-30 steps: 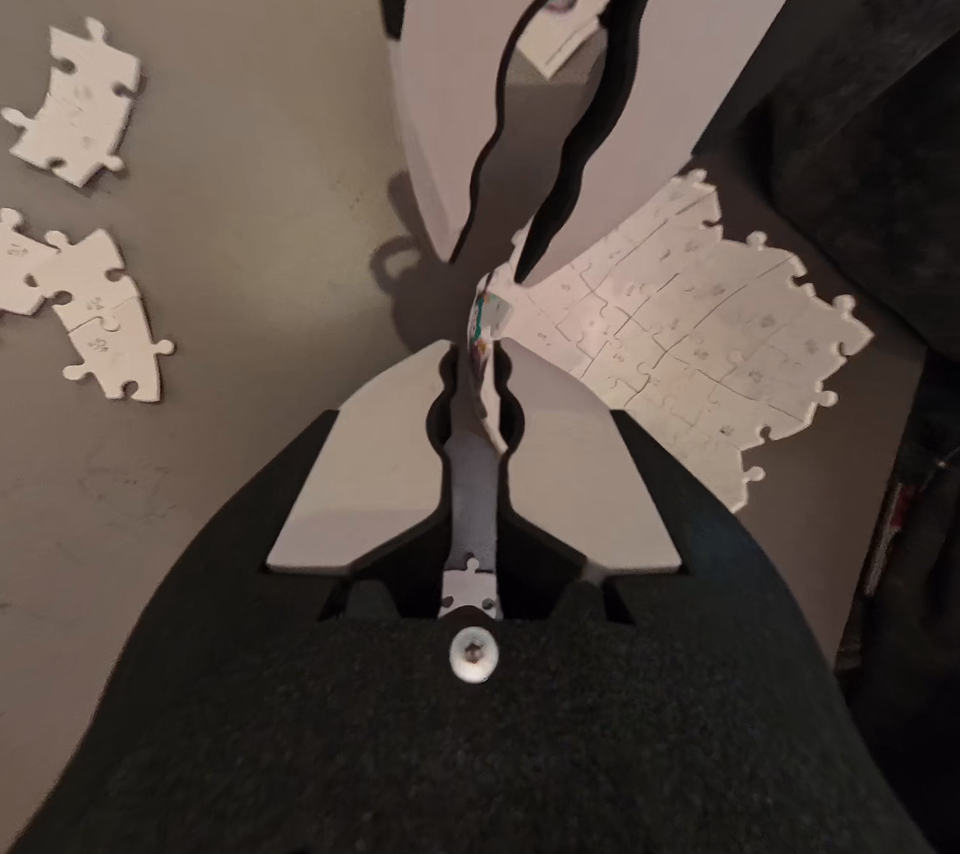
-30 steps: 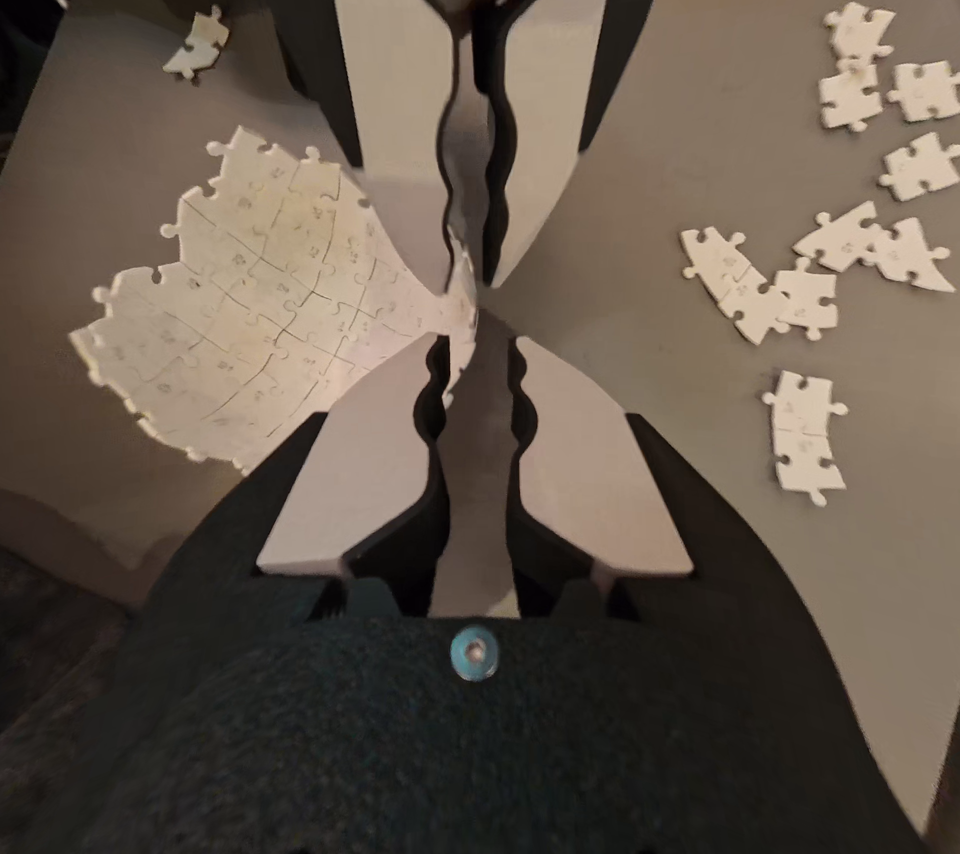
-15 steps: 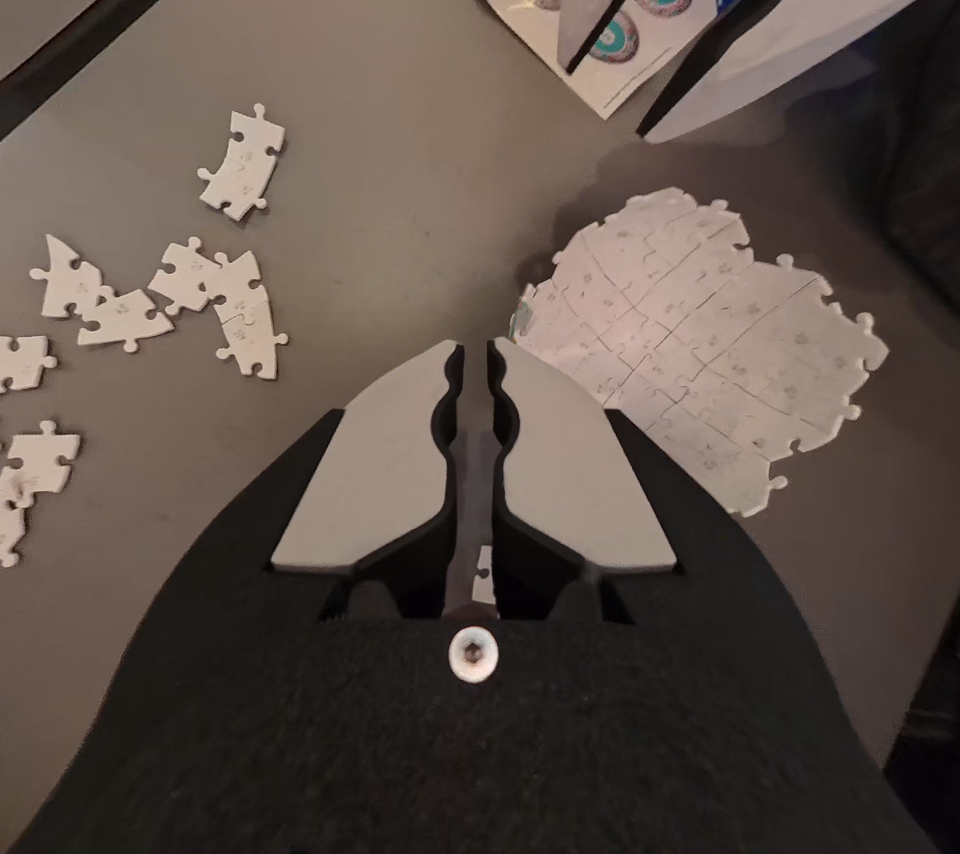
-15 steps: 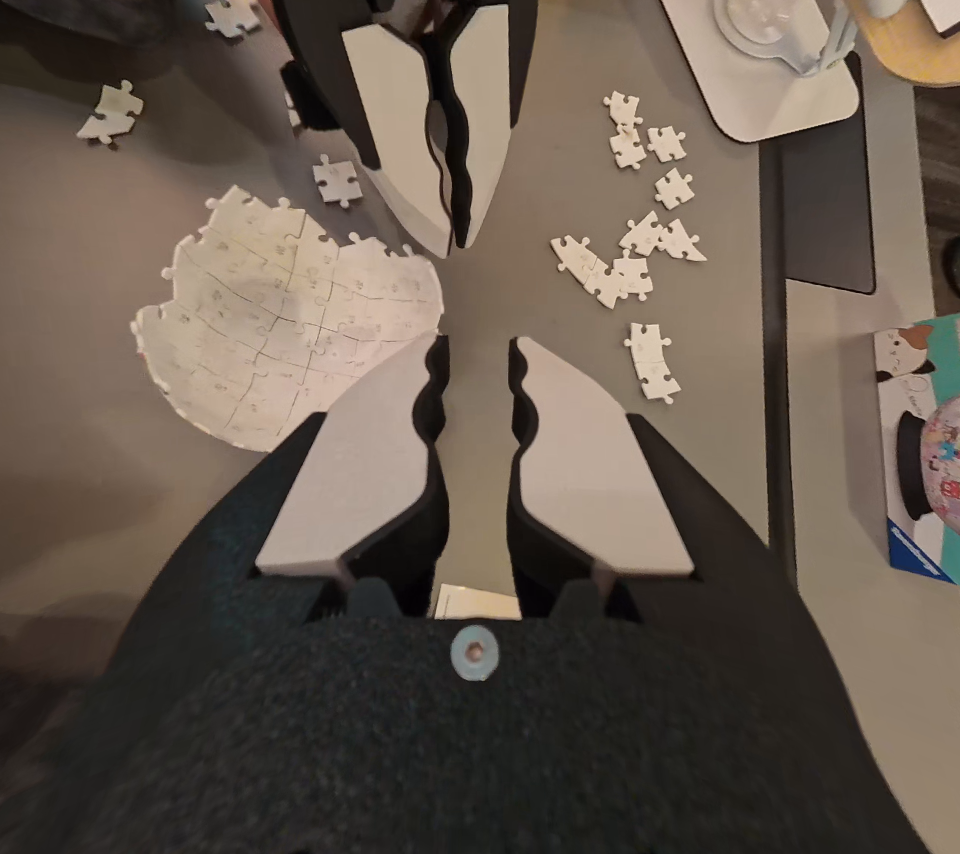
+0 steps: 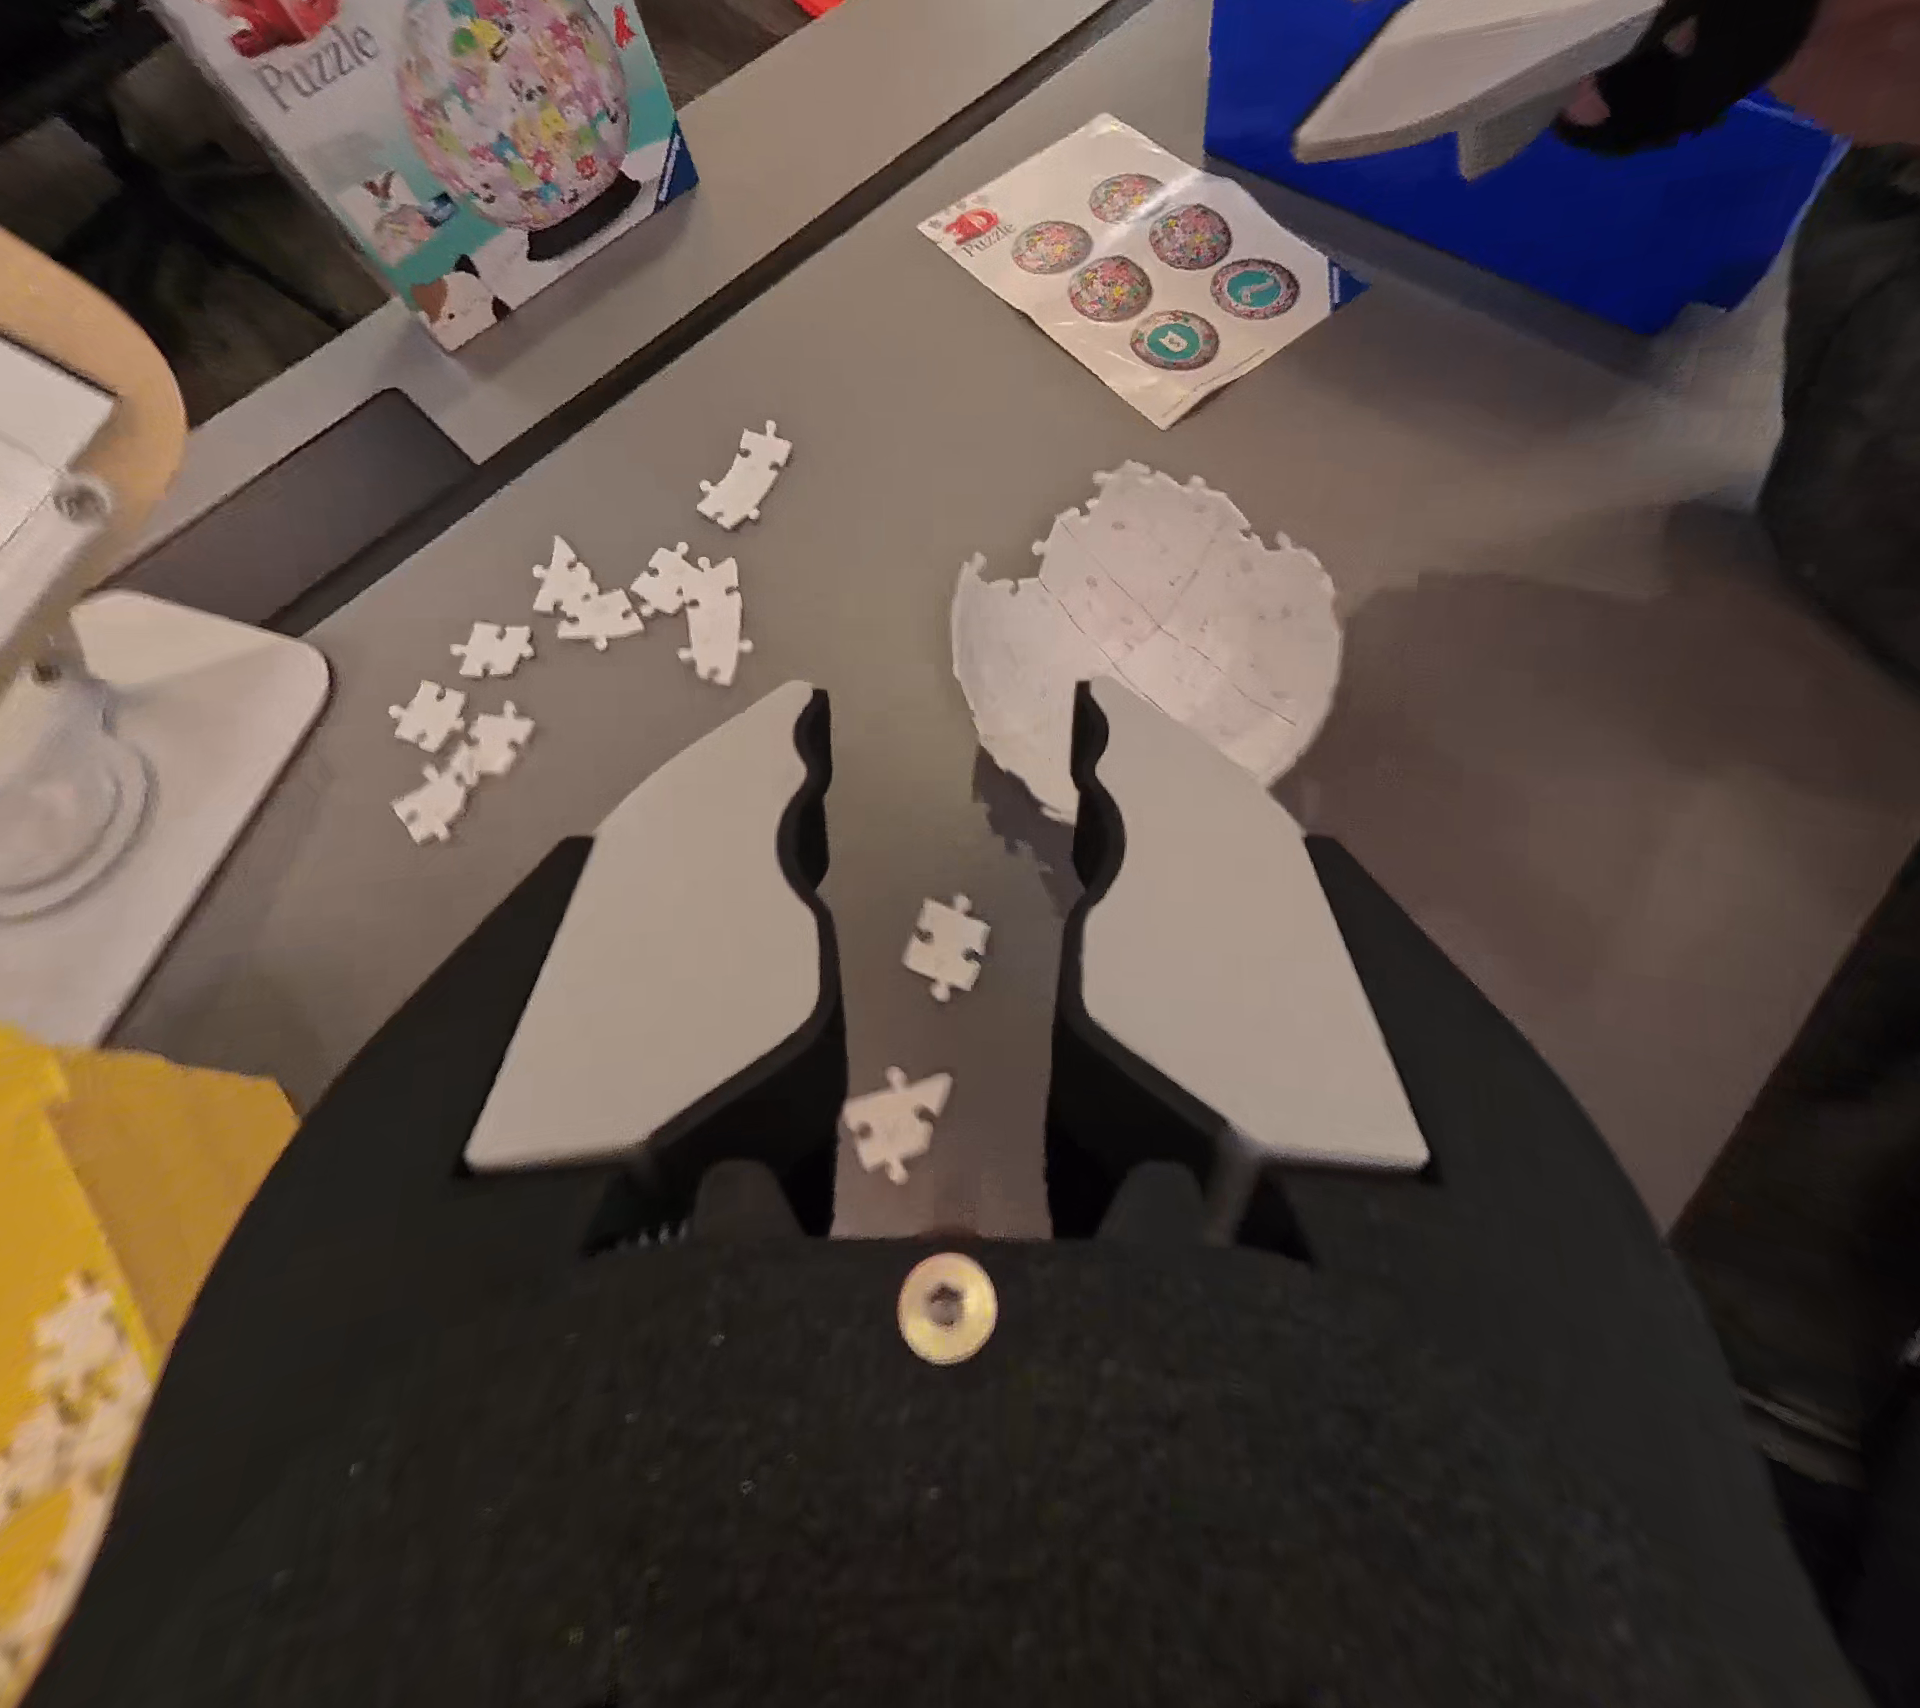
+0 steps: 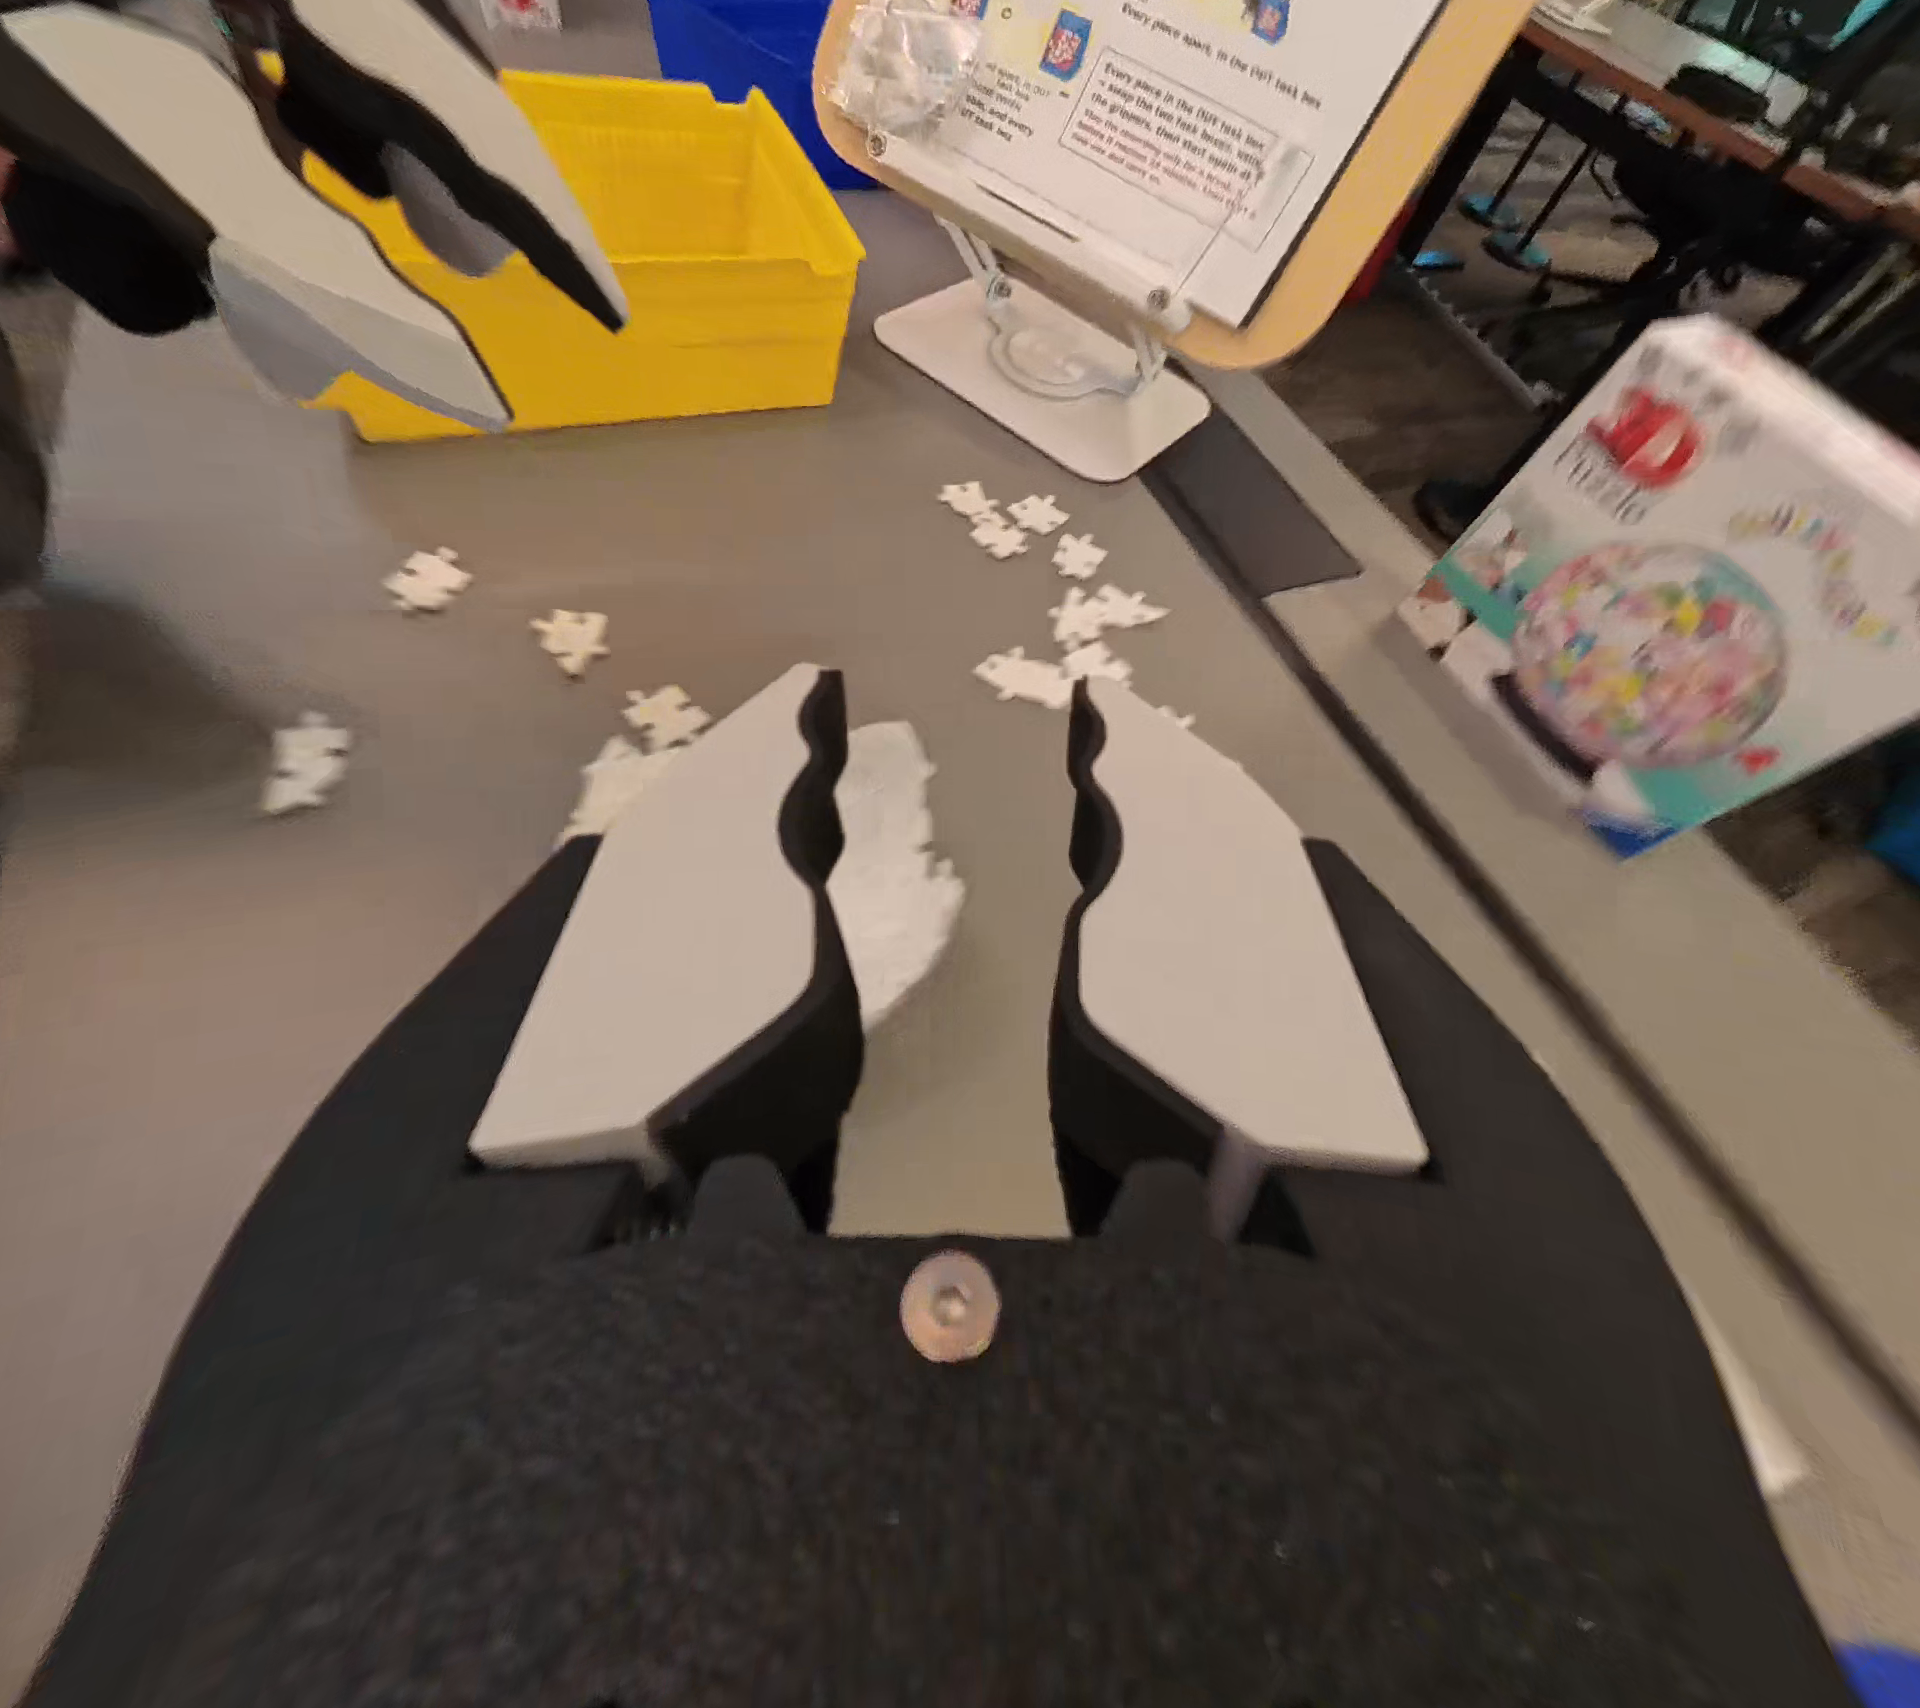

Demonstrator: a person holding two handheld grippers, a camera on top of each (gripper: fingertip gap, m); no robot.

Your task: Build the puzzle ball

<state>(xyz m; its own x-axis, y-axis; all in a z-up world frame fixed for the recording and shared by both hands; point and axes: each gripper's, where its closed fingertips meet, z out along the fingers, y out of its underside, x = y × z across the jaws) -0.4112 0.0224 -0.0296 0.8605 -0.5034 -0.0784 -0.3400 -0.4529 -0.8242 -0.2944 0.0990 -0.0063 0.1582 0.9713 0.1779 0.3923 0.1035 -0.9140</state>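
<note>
Grey counter (image 5: 1039, 453) fills both views, backed by a yellow plastic bin (image 6: 665, 276) and a leaning printed puzzle box (image 5: 395, 58). Both tools are raised clear of it. The left gripper (image 5: 948, 723) has its jaws spread wide and empty, as does the right gripper (image 6: 951, 713). The curved white shell of joined puzzle pieces (image 5: 1164, 619) lies at about one o'clock beyond the left jaws, with loose white puzzle pieces (image 5: 623, 609) scattered at eleven o'clock and two more between the jaws. This looks like a pause between insertions; the next move calls for picking a loose piece by its edge and matching it to the shell's rim.
</note>
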